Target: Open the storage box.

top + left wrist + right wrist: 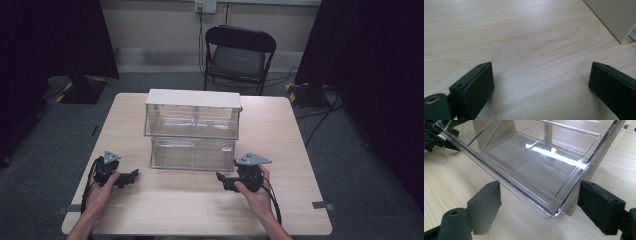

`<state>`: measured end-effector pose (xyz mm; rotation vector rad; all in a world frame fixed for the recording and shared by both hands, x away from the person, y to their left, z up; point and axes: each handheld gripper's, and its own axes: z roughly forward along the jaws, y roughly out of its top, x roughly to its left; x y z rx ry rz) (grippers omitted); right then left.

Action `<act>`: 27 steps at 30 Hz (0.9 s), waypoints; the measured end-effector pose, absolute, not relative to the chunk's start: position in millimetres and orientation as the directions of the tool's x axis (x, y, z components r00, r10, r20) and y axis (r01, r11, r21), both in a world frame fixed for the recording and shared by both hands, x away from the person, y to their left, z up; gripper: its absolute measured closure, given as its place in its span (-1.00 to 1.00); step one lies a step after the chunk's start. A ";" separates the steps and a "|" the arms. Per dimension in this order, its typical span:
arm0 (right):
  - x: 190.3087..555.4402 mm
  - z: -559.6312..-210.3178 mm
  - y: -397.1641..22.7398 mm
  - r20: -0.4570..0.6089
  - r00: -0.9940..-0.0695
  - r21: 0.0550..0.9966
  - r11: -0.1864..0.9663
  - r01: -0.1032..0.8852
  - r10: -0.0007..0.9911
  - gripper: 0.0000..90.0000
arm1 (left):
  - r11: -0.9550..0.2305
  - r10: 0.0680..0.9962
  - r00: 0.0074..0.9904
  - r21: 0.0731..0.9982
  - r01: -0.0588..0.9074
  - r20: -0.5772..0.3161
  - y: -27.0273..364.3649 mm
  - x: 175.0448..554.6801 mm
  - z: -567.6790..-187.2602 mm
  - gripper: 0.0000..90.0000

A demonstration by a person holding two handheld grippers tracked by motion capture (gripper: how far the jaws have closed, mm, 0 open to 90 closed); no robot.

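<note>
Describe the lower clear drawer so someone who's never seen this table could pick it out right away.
On the wooden table stands a white-topped cabinet with two stacked clear drawers. The lower drawer is the one pulled out toward the person, between the two grippers, while the upper drawer sits farther back.

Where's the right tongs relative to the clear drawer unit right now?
In the high view the right tongs sits on the table just off the pulled-out lower drawer's front right corner; in its own view, the jaws stand open around that corner.
</note>
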<state>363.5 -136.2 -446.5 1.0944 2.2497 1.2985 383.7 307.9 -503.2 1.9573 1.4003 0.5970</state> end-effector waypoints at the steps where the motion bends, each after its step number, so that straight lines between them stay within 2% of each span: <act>1: 363.3 -446.2 -136.2 0.096 -0.653 0.839 0.292 0.459 0.751 -0.59 | -0.219 0.945 0.326 0.728 0.649 -0.007 308.0 383.8 -503.2 -0.88; 27: 360.4 -439.0 -138.9 0.095 -0.659 0.851 0.282 0.442 0.747 -0.58 | -0.219 0.945 0.326 0.728 0.649 -0.006 308.0 383.7 -503.2 -0.88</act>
